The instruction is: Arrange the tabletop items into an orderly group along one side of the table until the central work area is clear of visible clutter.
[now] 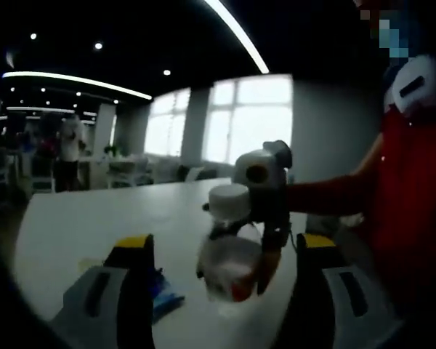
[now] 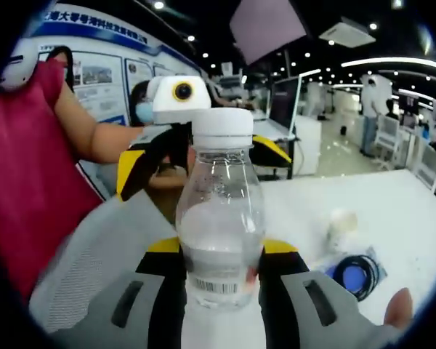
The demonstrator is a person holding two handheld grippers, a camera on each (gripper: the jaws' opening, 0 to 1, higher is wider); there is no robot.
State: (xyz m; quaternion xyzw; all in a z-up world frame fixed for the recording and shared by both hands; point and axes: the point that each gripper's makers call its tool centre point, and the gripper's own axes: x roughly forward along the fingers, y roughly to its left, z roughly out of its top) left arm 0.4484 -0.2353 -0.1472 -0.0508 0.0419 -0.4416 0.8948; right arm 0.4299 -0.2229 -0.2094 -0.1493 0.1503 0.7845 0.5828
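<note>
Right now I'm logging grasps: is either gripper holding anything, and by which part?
The right gripper holds the clear water bottle by its lower body, near the barcode label. The left gripper is open and holds nothing.

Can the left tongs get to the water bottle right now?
Probably yes. The left tongs look open, the water bottle sits straight ahead with nothing between, but the right tongs already clamp it.
</note>
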